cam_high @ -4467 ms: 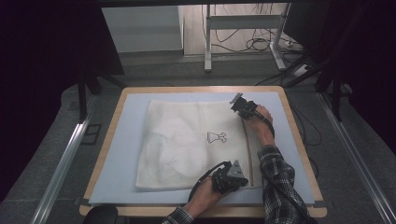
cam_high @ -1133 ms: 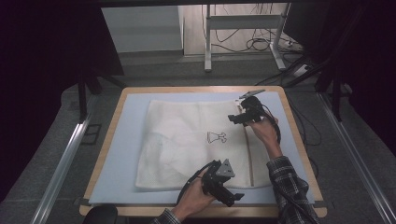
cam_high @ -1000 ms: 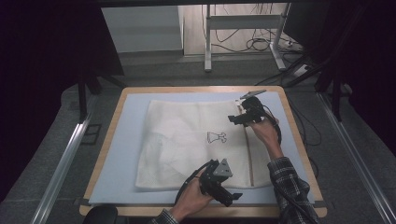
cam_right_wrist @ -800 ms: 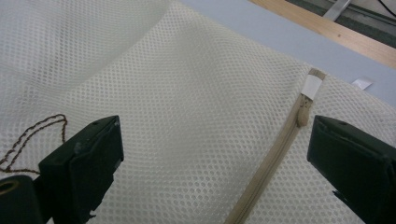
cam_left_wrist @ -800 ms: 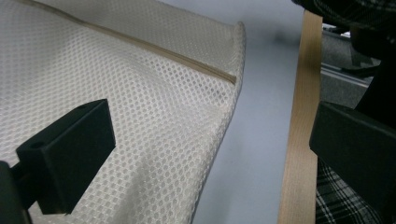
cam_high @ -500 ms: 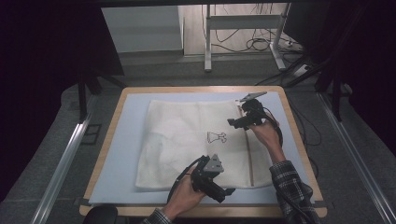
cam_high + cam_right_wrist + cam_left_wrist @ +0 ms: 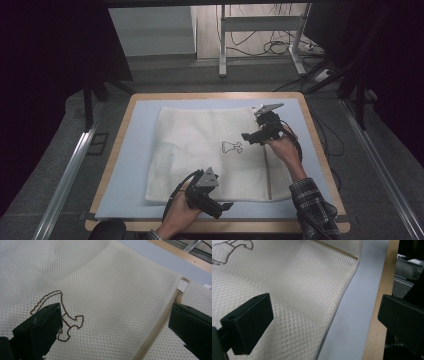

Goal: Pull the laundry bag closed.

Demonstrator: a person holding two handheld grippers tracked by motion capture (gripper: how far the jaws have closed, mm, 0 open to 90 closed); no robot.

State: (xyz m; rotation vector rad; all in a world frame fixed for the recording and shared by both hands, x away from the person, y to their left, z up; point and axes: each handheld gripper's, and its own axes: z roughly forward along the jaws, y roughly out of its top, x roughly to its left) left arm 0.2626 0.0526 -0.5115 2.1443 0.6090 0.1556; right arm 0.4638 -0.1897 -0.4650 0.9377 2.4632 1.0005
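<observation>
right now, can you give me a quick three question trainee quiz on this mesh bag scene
1. True or false: the right gripper is clamped on the mesh bag.
2. Which mat edge is the left gripper closest to in the high view? A) far edge B) near edge C) left edge
3. What colour is the outline figure stitched on the bag?

Key:
1. False. Its fingers stand wide apart above the mesh, gripping nothing.
2. B. It is at the bag's near edge, over the blue mat, fingers open.
3. Brown, seen close in the right gripper view.
</observation>
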